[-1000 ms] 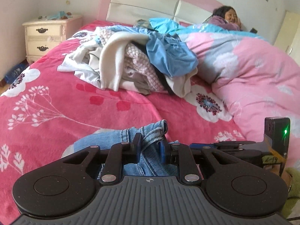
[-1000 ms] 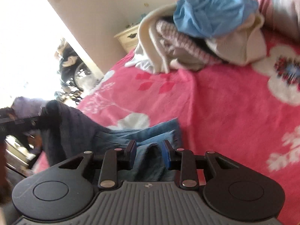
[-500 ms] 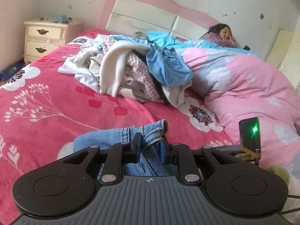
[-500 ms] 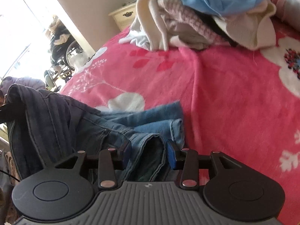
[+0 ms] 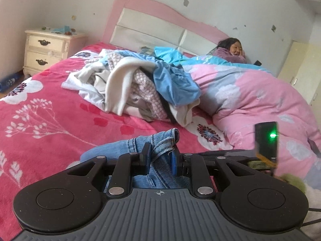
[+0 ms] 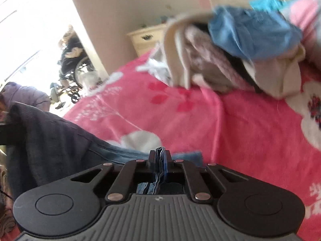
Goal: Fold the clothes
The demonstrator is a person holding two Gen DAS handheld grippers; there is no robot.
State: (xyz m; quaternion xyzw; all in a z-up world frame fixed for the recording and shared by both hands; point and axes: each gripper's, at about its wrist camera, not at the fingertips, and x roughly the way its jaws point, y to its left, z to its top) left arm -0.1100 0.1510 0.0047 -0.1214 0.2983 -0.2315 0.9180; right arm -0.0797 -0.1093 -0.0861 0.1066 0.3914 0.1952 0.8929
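Pink floral bedspread (image 5: 60,108): faded blue jeans (image 5: 160,140), bunched, frayed hem.

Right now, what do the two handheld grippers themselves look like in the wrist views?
Both match: a ribbed dark-grey body with a small crosshair mark, two round black discs at the sides, and black linkage arms with silver pins. The left gripper has one black and one blue finger pad. The right gripper shows blue on one pad. Beside the left one, a black module shows a green light.

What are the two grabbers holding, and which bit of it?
Both hold the jeans. The left gripper pinches a bunched hem edge; the right gripper has just closed its jaws on a folded denim edge.
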